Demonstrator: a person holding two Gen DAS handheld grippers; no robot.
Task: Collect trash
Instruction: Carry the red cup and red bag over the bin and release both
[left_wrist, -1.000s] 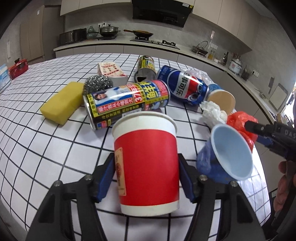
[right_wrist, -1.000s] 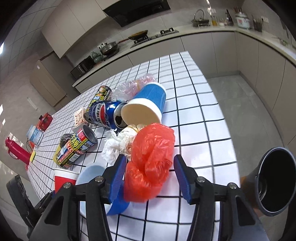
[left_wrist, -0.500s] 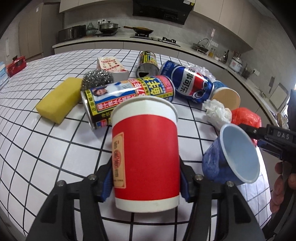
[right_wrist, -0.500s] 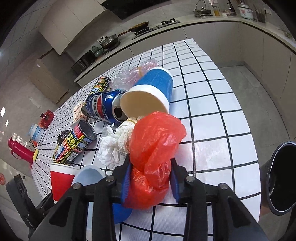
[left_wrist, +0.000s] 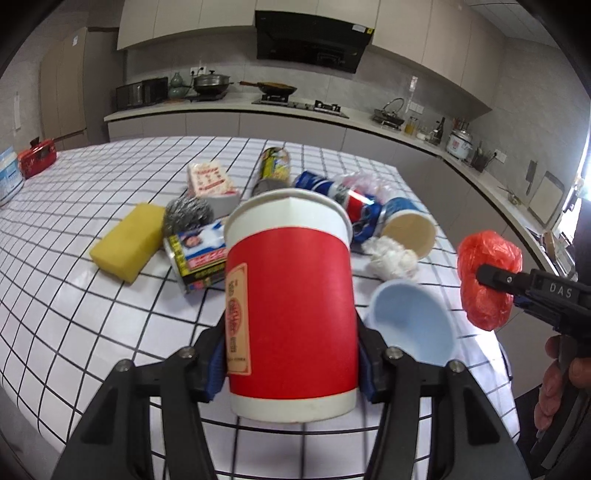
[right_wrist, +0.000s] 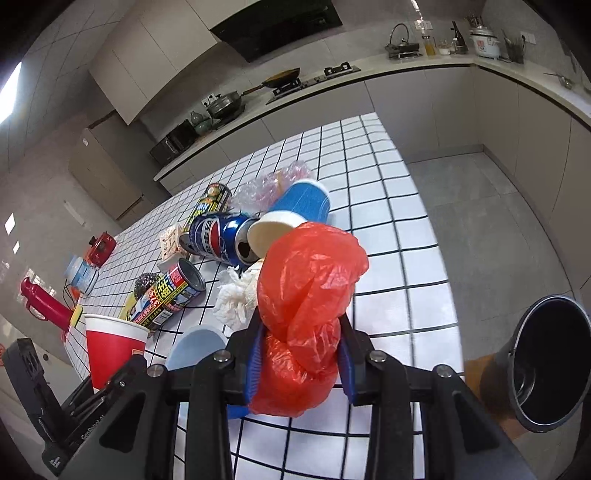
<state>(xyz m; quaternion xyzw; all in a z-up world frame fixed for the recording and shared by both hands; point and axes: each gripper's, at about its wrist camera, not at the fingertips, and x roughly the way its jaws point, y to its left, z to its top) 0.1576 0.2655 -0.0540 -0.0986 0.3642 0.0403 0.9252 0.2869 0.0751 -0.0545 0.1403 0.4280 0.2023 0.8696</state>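
My left gripper (left_wrist: 291, 365) is shut on a red paper cup (left_wrist: 291, 306) and holds it upright above the checked table (left_wrist: 74, 295). My right gripper (right_wrist: 301, 363) is shut on a crumpled red plastic bag (right_wrist: 306, 295), lifted off the table; the bag also shows in the left wrist view (left_wrist: 487, 273). A black bin (right_wrist: 543, 369) stands on the floor to the right of the table. Other trash lies on the table: a light blue cup (left_wrist: 413, 325), white tissue (left_wrist: 391, 258), a Pepsi can (right_wrist: 218, 236), a blue paper cup (right_wrist: 295, 218).
A yellow sponge (left_wrist: 127, 245), a steel scourer (left_wrist: 186, 218), a printed tin (left_wrist: 195, 258), a small carton (left_wrist: 212, 181) and a yellow can (left_wrist: 273, 170) lie further back. A red bottle (right_wrist: 44, 306) lies at the table's left end. The table edge (right_wrist: 439, 258) is at the right.
Both grippers closed on their objects and lifted them: the left raised the red cup, the right raised the red bag off the table.
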